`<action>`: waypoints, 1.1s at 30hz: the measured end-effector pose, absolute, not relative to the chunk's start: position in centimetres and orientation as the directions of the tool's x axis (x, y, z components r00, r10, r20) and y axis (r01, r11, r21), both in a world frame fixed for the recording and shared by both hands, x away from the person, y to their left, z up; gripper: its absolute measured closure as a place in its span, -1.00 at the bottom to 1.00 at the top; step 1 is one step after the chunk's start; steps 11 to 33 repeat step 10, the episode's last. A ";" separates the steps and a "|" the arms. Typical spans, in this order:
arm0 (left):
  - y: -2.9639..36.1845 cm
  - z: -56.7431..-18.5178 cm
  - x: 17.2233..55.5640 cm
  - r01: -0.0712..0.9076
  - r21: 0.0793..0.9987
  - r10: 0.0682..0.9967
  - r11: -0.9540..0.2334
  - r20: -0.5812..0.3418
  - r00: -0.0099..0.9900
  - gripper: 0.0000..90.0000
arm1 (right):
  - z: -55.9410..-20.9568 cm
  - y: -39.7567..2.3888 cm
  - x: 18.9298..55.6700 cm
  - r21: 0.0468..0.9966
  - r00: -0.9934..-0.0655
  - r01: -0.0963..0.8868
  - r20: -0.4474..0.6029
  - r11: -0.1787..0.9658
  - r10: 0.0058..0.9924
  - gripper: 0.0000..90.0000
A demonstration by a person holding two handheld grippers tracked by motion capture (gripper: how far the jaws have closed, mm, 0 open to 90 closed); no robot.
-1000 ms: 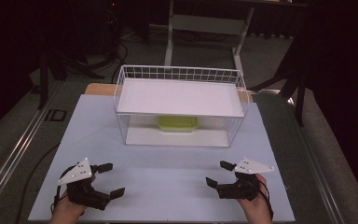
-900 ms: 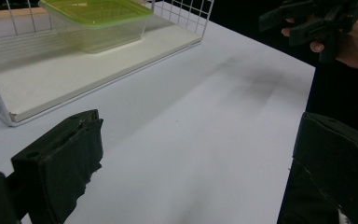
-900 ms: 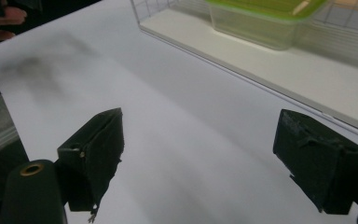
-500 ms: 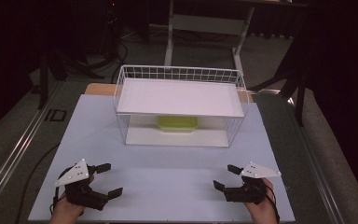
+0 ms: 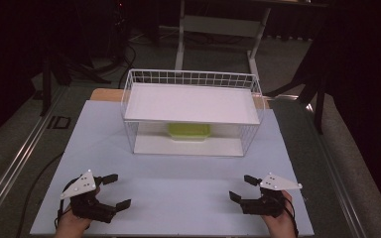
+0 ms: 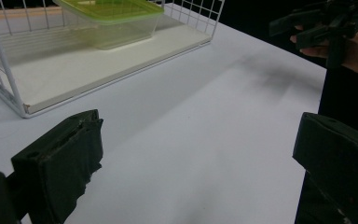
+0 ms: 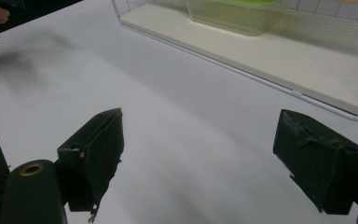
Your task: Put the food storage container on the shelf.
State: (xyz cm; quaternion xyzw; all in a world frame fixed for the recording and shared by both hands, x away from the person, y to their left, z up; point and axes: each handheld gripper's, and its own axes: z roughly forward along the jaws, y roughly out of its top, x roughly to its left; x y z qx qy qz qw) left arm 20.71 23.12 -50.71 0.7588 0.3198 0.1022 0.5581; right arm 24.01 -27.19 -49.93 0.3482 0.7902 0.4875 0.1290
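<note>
The green-lidded container [image 5: 189, 131] sits on the lower board of the white wire rack [image 5: 192, 79], in the middle of the high view, tucked under the rack's white upper shelf [image 5: 191, 103]. In the left gripper view the container [image 6: 110, 21] appears at the top left of the frame, a clear tub with a green lid, resting on the pale board [image 6: 98, 65] inside the wire sides. In the right gripper view it [image 7: 235, 14] shows at the top centre, again on the board [image 7: 279, 60].

The rack stands toward the far half of the pale blue counter [image 5: 178, 198], with bare surface between it and both hands.

The left gripper [image 5: 114, 192] is in the lower left of the high view, held in a hand [image 5: 72, 223] at the near edge of the counter. Its fingers [image 6: 60, 163] are spread wide apart with nothing between them, just bare counter.

The right gripper [image 5: 241, 188] is in the lower right of the high view, held in a hand [image 5: 280, 223] at the near edge. Its fingers [image 7: 93, 154] are likewise spread wide and hold nothing. It also appears at the top right of the left gripper view [image 6: 324, 23], well apart from the rack.

Both grippers sit well apart from each other and from the container. A dark floor and metal frame legs [image 5: 181, 34] lie beyond the counter at the top of the high view.
</note>
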 end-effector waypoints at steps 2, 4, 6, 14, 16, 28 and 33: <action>23.2 -50.8 20.8 0.376 0.911 0.598 -0.168 -0.209 0.774 -0.95 | -50.1 -27.2 24.1 0.857 -0.721 0.431 0.140 0.281 0.678 -0.64; 23.3 -50.8 20.7 0.377 0.911 0.602 -0.167 -0.209 0.771 -0.95 | -50.1 -27.3 24.2 0.856 -0.719 0.436 0.147 0.276 0.680 -0.64; 23.3 -50.8 20.8 0.379 0.911 0.600 -0.165 -0.212 0.771 -0.95 | -50.1 -27.3 24.2 0.856 -0.719 0.436 0.146 0.278 0.680 -0.64; 23.3 -50.8 20.8 0.379 0.911 0.599 -0.164 -0.214 0.772 -0.95 | -50.0 -27.3 24.1 0.861 -0.719 0.431 0.146 0.272 0.679 -0.64; 23.3 -50.8 20.8 0.379 0.911 0.599 -0.164 -0.214 0.772 -0.95 | -50.0 -27.3 24.1 0.861 -0.719 0.431 0.146 0.272 0.679 -0.64; 23.3 -50.8 20.8 0.379 0.911 0.599 -0.164 -0.214 0.772 -0.95 | -50.0 -27.3 24.1 0.861 -0.719 0.431 0.146 0.272 0.679 -0.64; 23.3 -50.8 20.8 0.379 0.911 0.599 -0.164 -0.214 0.772 -0.95 | -50.0 -27.3 24.1 0.861 -0.719 0.431 0.146 0.272 0.679 -0.64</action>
